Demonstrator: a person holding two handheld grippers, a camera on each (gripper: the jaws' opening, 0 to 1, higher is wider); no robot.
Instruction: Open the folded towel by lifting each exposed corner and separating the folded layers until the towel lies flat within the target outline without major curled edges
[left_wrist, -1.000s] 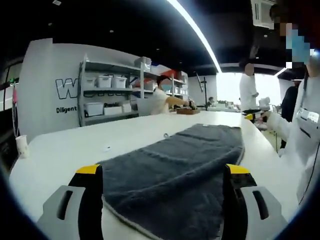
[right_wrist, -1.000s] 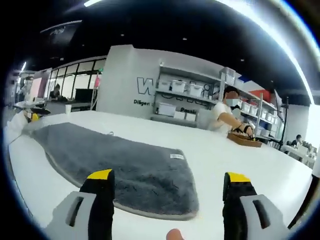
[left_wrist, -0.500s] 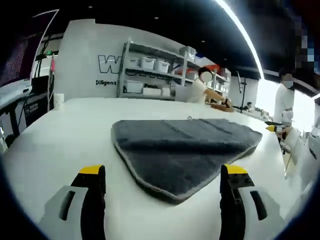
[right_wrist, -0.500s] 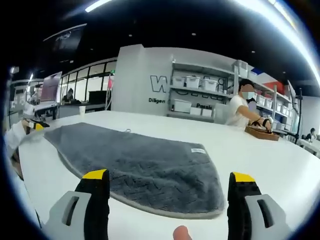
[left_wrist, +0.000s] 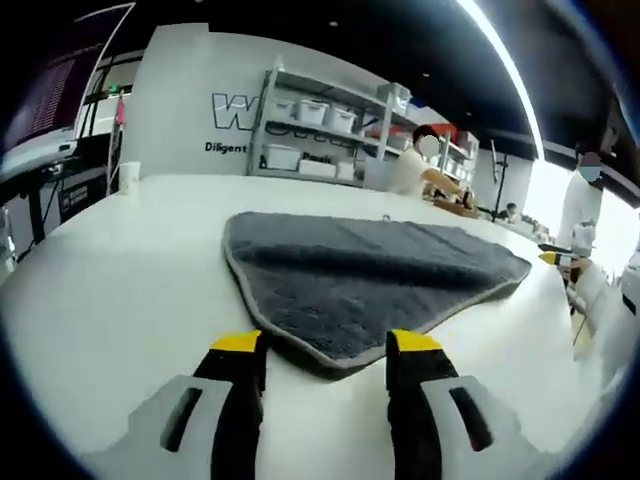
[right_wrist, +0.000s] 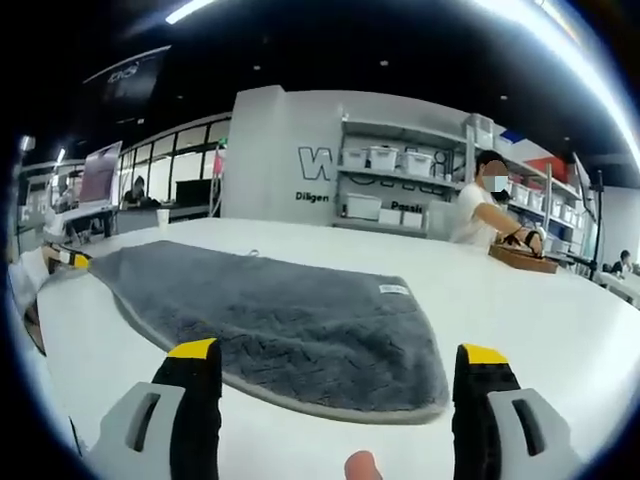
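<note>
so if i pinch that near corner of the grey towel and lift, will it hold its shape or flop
Probably flop: the grey towel lies limp and flat on the white table, following its surface. Its plush pile suggests some weight, so layers may drag. The left gripper has jaws partly open at the corner.

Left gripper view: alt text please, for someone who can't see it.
A dark grey towel lies on a white table, its near corner pointing at the left gripper, whose yellow-tipped jaws stand apart just short of that corner. Behind are shelves of white bins and a person working at the table's far end.
</note>
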